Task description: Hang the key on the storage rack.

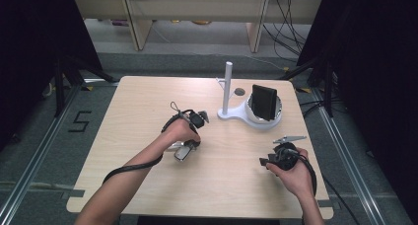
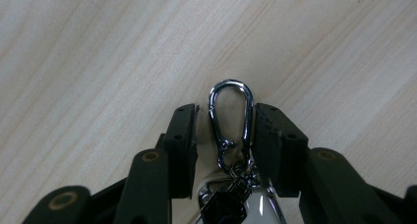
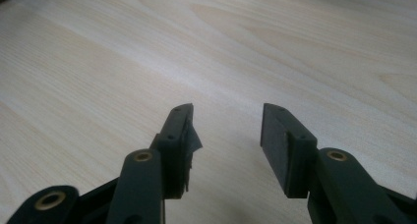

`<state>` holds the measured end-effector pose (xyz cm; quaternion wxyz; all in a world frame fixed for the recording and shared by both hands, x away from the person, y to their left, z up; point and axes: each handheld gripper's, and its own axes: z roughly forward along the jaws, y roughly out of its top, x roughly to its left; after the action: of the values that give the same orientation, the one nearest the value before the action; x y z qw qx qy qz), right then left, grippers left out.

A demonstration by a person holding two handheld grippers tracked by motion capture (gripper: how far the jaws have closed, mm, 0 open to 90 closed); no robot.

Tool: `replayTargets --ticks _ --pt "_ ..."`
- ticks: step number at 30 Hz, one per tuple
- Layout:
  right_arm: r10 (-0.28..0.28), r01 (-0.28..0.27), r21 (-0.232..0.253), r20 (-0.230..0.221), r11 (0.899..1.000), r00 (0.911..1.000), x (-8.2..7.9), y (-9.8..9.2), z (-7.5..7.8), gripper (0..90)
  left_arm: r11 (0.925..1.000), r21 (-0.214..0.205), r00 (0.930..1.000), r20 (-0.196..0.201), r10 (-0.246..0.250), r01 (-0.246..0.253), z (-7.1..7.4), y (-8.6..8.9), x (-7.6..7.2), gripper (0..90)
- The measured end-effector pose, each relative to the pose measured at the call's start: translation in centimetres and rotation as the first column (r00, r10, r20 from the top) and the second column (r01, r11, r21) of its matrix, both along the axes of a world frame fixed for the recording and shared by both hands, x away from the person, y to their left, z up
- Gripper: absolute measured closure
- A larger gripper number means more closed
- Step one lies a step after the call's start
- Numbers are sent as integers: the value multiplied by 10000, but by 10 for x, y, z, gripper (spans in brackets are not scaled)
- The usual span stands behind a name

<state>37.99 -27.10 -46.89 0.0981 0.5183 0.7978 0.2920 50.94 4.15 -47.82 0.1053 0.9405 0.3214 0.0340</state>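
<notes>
Left gripper (image 2: 225, 130): hovering low over the bench (image 1: 148, 111), jaws pointing down at the wood; in the high view it is sitting at about 9 o'clock from the bench centre (image 1: 187, 136).
Left jaws: standing apart, straddling the carabiner (image 2: 231, 118); the right-hand pad is lying just against the clip's side, the left-hand pad is showing a gap, so no firm clamp is showing.
Carabiner: lying flat on the wood between the left jaws, its rounded end pointing to 12 o'clock in the left gripper view; a key ring (image 2: 241, 177) and a pale fob (image 2: 255, 207) are hanging at its 6 o'clock end.
Right gripper (image 3: 226, 135): resting at about 4 o'clock on the bench, well apart from the clip (image 1: 281, 156).
Right jaws: gaping wide, holding nothing, bare wood showing between them.
White stand (image 1: 227, 92): standing at 1 o'clock, a black wallet (image 1: 263, 102) leaning upright in its round dish.
</notes>
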Motion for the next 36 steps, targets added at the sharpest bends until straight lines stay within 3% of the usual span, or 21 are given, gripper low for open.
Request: replayTargets --ticks 1,7,11,12,13,18,23,31,32,33,36 --pt "-3 3 32 -35 10000 10000 0 0 0 566 9996 221 9998 -96 -153 155 1 0 0 605" --pt "15 -15 23 -52 10000 10000 0 0 0 565 9992 407 9999 -136 -2 7 2 2 -4 581" --pt "-6 5 178 73 9998 10000 1 1 -3 565 9983 577 9992 -402 -10 34 2 2 -6 648" --pt "102 -103 -74 -204 9999 9997 1 1 -1 565 9983 588 9991 -428 -8 34 2 2 -6 669" --pt "65 -67 -108 -188 9999 9998 1 1 0 565 9982 597 9989 -466 -5 33 2 1 -7 693" --pt "50 -50 5 -88 10000 9999 0 1 -2 566 9968 788 9991 -416 -112 144 2 0 -10 719" --pt "63 -62 24 -88 10000 9999 0 1 -2 565 9967 668 9984 -341 -442 464 2 2 -11 739" --pt "26 -27 216 29 9998 10000 2 1 -4 566 9992 151 9991 -216 -370 373 1 9 -13 744" --pt "24 -24 39 -25 10000 10000 1 1 -2 565 9992 131 9991 -195 -386 388 1 9 -13 744" --pt "10 -12 196 134 9998 9999 2 1 -4 566 9989 181 9989 -175 -433 436 2 9 -13 744" --pt "7 -7 34 -75 10000 10000 0 1 -1 566 9990 -42 9990 54 -452 453 1 10 -16 744"
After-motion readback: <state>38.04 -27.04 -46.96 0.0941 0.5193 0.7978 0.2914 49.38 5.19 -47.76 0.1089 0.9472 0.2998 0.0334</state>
